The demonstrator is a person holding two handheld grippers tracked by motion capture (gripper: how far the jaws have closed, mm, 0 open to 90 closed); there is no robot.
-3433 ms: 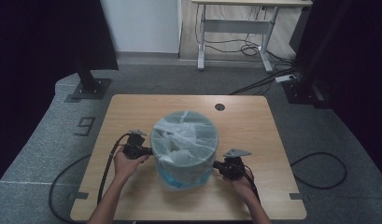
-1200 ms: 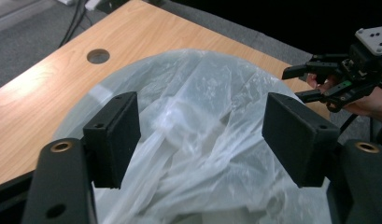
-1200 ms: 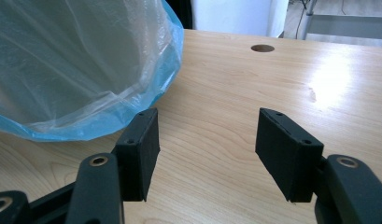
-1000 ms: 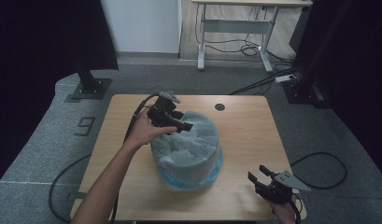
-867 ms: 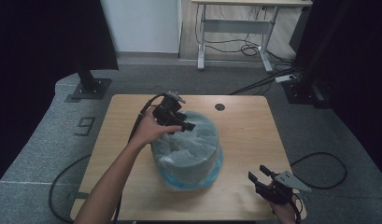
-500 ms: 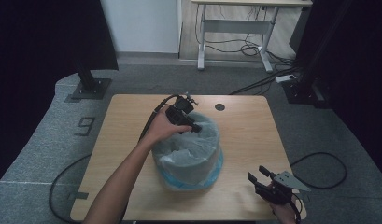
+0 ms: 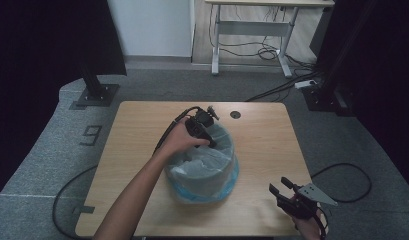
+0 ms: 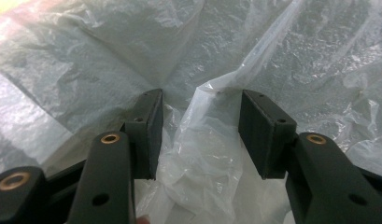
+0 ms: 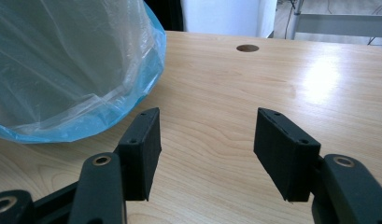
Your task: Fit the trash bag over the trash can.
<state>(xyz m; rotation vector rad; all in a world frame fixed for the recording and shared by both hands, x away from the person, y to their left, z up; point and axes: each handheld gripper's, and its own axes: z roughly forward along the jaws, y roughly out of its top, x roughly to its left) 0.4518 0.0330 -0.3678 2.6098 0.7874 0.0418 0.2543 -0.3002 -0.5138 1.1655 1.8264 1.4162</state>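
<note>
The bin [image 7: 204, 165], round, lined with a clear plastic bag [image 7: 207, 160] whose blue-tinted skirt pools at its foot, sits at centre frame in the high view, on the near half of the wooden surface [image 7: 262, 135]. My left tongs [image 7: 208, 140] reach over the bin's far rim, tips pointing down into the liner. In the left gripper view a raised fold of bag [image 8: 205, 126] stands between the jaws, which have just been closing; pads half spread, not yet pressing film. My right tongs [image 7: 282, 187] hang spread and empty at lower right, bin up-left of them. The left is nearer; I judge the pinch is its job.
</note>
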